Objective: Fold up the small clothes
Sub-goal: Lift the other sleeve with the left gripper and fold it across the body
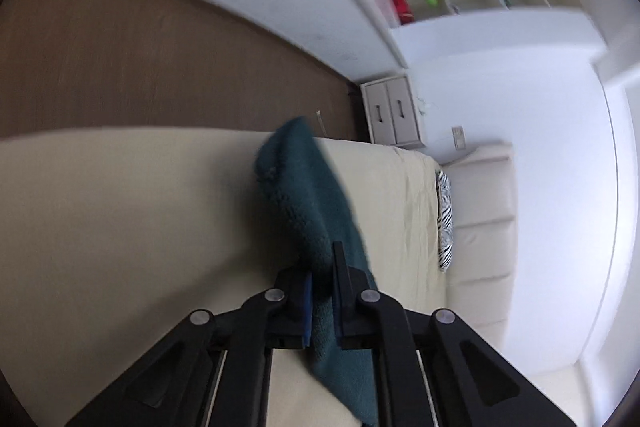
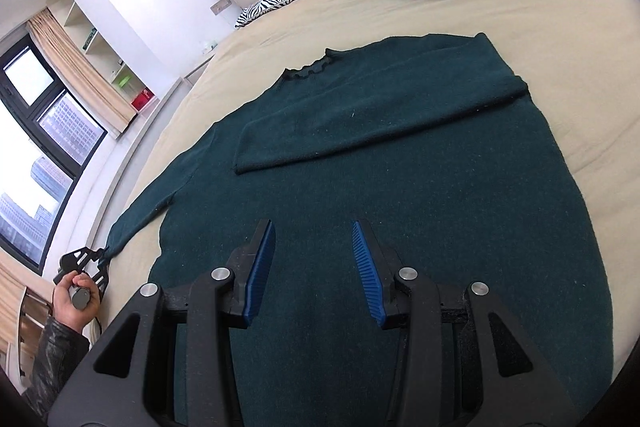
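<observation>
The step in hand is, I judge, the sleeve fold of the dark green sweater [image 2: 400, 195], which lies flat on the beige bed sheet [image 2: 540, 27], collar at 12 o'clock. Going from left to right in the right wrist view: at 8 o'clock a person's hand [image 2: 74, 301] holds the left gripper [image 2: 105, 254], and it is clenched on the cuff of the left sleeve [image 2: 148, 203], which is stretched out away from the body. In the left wrist view the same gripper shows the knit pinched betw. its pads, the cloth running up to 12 o'clock. Near the centre the right sleeve [image 2: 380, 123] is already laid across the chest. At 6 o'clock the right gripper [image 2: 314, 267] hovers over the lower body w/ jaws released, nothing betw. them. Next move prob. calls for carrying the held cuff toward 2 o'clock, across the chest, w/o dragging the body
</observation>
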The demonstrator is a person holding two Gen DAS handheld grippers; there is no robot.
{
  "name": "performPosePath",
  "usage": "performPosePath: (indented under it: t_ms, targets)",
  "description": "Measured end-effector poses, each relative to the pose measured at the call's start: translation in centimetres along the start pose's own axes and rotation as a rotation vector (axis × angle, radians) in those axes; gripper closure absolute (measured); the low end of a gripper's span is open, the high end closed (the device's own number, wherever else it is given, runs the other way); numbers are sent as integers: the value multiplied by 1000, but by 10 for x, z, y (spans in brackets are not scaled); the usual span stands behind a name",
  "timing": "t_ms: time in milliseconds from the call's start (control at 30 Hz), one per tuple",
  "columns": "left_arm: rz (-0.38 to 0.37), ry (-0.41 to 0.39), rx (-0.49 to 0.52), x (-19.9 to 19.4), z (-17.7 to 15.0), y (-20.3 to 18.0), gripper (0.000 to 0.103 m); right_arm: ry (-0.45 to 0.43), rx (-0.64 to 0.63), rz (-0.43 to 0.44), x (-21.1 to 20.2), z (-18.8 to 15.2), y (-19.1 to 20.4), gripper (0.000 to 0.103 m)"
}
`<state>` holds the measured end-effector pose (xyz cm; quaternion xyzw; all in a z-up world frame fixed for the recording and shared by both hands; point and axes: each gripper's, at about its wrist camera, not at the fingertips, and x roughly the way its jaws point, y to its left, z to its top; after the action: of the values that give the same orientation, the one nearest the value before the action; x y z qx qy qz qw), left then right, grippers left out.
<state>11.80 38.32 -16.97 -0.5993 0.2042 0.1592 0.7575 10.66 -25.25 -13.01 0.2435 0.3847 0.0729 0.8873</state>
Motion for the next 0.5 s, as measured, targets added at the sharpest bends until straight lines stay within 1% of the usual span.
performPosePath:
  t_ms: [67, 167, 200, 233, 267, 300, 367, 467, 500]
  targets:
    - [2, 1, 134, -2, -14, -38, 95, -5, 17, 7, -2, 1, -7, 64]
    - [-5, 19, 384, 2, -51, -109, 95, -18, 49, 15, -6, -1, -19, 64]
    - [-13, 33, 477, 6, -69, -132, 95, -21, 58, 18, -8, -2, -22, 64]
    - [-20, 50, 587, 9, -96, -157, 95, -26, 67, 21, -10, -3, -26, 64]
    - [-26, 72, 665, 10, -121, -174, 95, -34, 74, 20, -13, -4, -31, 64]
    - [-36, 88, 772, 15, -151, -196, 95, -40, 82, 18, -15, -5, -34, 64]
    - [-55, 121, 970, 21, -219, -225, 95, -52, 109, 18, -21, -5, -45, 64]
    - [-65, 146, 1220, 27, -305, -241, 95, -76, 148, 12, -30, -5, -63, 64]
    - [-62, 161, 1328, 30, -342, -240, 95, -83, 159, 9, -33, -6, -69, 64]
